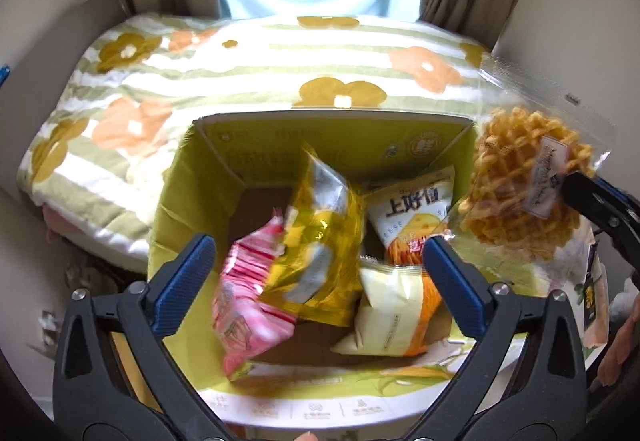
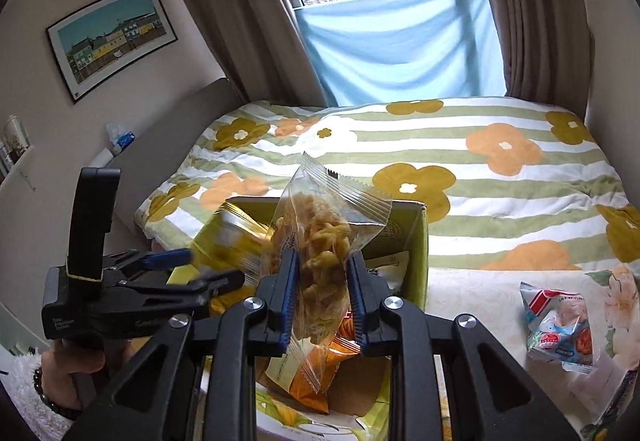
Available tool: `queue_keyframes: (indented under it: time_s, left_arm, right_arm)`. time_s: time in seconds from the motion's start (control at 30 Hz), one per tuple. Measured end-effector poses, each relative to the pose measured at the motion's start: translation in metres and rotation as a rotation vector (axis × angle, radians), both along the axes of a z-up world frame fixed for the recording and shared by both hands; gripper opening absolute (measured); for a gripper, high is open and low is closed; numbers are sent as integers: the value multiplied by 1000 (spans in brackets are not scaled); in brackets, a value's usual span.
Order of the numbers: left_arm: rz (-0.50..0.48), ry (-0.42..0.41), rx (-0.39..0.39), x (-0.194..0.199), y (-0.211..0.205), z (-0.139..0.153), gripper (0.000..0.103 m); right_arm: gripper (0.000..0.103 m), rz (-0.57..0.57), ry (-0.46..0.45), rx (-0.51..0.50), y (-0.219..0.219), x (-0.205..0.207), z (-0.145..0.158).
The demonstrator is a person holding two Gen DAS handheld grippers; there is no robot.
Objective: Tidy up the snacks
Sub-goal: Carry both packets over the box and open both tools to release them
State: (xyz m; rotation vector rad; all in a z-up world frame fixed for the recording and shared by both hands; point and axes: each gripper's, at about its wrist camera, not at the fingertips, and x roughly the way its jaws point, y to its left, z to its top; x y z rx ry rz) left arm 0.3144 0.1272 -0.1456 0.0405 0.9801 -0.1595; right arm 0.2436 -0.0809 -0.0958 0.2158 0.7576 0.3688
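Right gripper (image 2: 322, 295) pinched a clear waffle bag (image 2: 316, 241) mid-body, over the box (image 1: 436, 123) right edge. Judged light, brittle, with slick film: grip the crimped seal, not the waffles. Its label was too blurred to read. Left gripper (image 1: 316, 283) was spread wide, empty, above the box. A yellow bag (image 1: 316, 241) hung blurred over the box. A cheese-stick bag (image 1: 412, 217) inside read "上好佳". One packet (image 2: 560, 329) lay on the worktop's right side.

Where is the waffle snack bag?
The waffle bag is pinched in the right claw, hanging above the right edge of the box, near the bed.
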Motion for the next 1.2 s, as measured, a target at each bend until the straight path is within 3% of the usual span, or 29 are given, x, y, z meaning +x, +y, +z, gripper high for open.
queue_keyframes:
  time_s: [0.33, 0.6, 0.63, 0.67, 0.7, 0.73, 0.97, 1.2]
  left_arm:
    - [23, 1, -31, -15, 19, 3, 103]
    - [60, 0, -50, -17, 29, 7, 103]
    - [62, -2, -51, -18, 29, 8, 103]
    - [64, -2, -51, -18, 28, 8, 103]
    - [64, -2, -50, -19, 28, 8, 103]
    - [63, -3, -47, -20, 26, 9, 103]
    - [58, 0, -34, -28, 21, 10, 103]
    - [37, -14, -43, -35, 22, 15, 103]
  right_arm:
    - [22, 23, 69, -24, 12, 12, -15]
    - [24, 45, 149, 28, 13, 34, -19]
    - [27, 45, 169, 12, 14, 37, -21]
    - [48, 38, 180, -15, 15, 39, -22]
    - [86, 29, 180, -40, 16, 39, -23]
    - [102, 20, 161, -63, 15, 36, -22]
    - [103, 73, 74, -180, 21, 16, -19]
    - [103, 78, 68, -205, 26, 7, -11]
